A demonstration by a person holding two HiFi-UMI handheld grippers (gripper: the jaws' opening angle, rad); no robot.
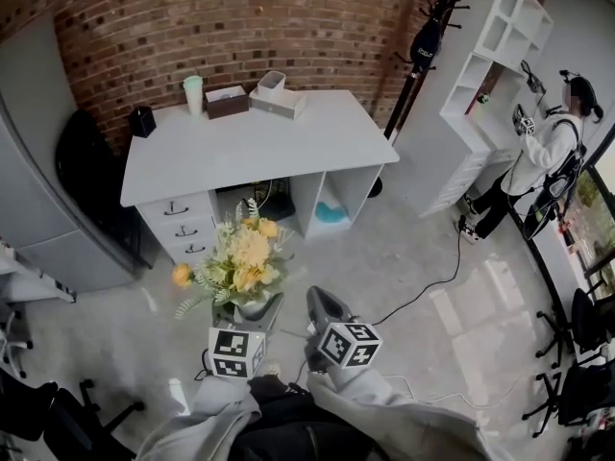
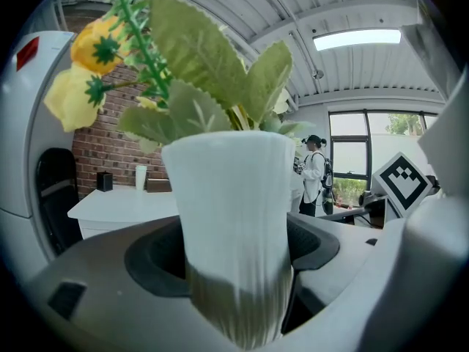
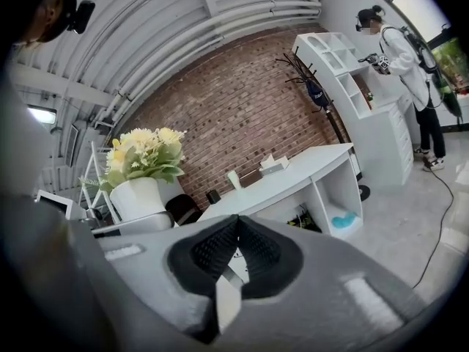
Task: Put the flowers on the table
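Note:
A bunch of yellow and cream flowers (image 1: 245, 257) stands in a white ribbed vase (image 2: 231, 218), held low over the floor in front of the white table (image 1: 259, 147). My left gripper (image 1: 252, 313) is shut on the vase, whose body fills the left gripper view beneath green leaves (image 2: 205, 72). Just to its right, my right gripper (image 1: 322, 305) is shut with nothing between its pads (image 3: 236, 222). The right gripper view shows the flowers (image 3: 144, 152) at left and the table (image 3: 293, 178) farther off.
On the table's far edge stand a cup (image 1: 194, 94), a brown box (image 1: 227, 101), a white tissue box (image 1: 279, 94) and a small black object (image 1: 142, 121). A person (image 1: 543, 152) stands at white shelves (image 1: 490, 56). A cable (image 1: 432, 281) crosses the floor; office chairs (image 1: 586, 353) flank me.

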